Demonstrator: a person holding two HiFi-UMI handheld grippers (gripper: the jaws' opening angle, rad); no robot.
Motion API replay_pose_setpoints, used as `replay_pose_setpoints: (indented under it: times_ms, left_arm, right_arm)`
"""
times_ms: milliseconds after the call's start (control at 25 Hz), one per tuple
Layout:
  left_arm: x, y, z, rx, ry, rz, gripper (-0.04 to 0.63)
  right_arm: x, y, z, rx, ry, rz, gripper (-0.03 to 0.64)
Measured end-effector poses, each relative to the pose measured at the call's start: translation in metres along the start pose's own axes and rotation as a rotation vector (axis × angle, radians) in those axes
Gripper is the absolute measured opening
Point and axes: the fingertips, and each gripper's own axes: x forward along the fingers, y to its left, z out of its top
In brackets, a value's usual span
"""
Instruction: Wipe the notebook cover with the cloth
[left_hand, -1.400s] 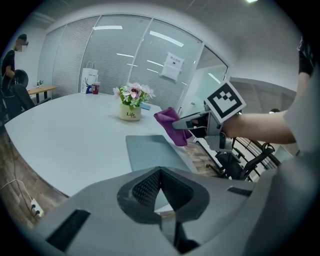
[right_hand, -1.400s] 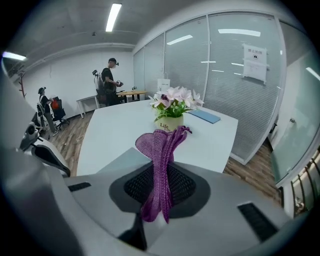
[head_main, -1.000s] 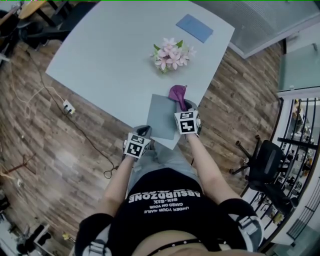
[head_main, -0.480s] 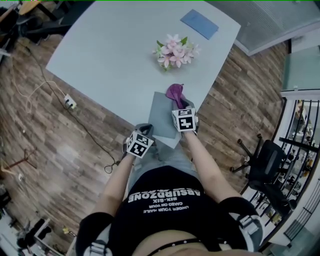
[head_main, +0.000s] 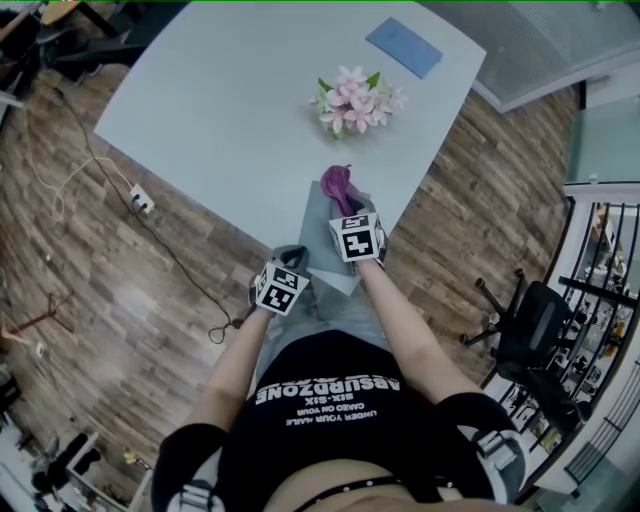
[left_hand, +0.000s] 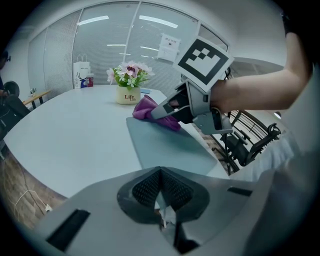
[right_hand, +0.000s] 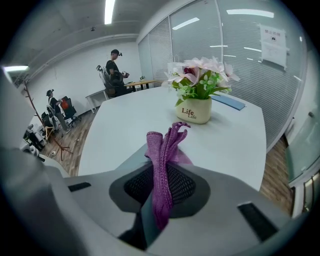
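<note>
A grey notebook (head_main: 320, 240) lies at the near edge of the pale table (head_main: 230, 110). My right gripper (head_main: 346, 207) is shut on a purple cloth (head_main: 337, 184), which rests on the far end of the cover. In the right gripper view the cloth (right_hand: 162, 150) stands up from between the pads of that gripper (right_hand: 161, 187). My left gripper (head_main: 291, 260) sits at the notebook's near left corner. The left gripper view has it (left_hand: 161, 192) shut on the thin near edge of the cover (left_hand: 165, 145), with the right gripper (left_hand: 165, 111) and cloth (left_hand: 145, 107) beyond.
A pot of pink flowers (head_main: 355, 100) stands past the notebook, with a blue booklet (head_main: 404, 47) at the table's far corner. An office chair (head_main: 530, 330) is on the right. A power strip and cable (head_main: 140, 205) lie on the wooden floor. Two people (right_hand: 116, 70) stand far off.
My right gripper has carried the cloth to the left across the far end of the notebook cover. The left gripper has stayed at the near corner.
</note>
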Motion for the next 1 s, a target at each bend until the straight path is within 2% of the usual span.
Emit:
replay_pose_setpoints:
  times_ms: [200,520,1000]
  left_arm:
    - [0.001,0.000,0.000,0.000,-0.002,0.004,0.014]
    - [0.004,0.001,0.000,0.003,-0.011,0.005,0.014]
    - [0.001,0.001,-0.001,0.007,-0.012,0.004,0.014]
  right_arm:
    - [0.006,0.016,0.000,-0.057,0.008,0.023,0.078]
    - [0.007,0.062,-0.004,-0.102,0.031,0.203,0.077]
    - [-0.005,0.106,-0.022,-0.124,0.059,0.350,0.077]
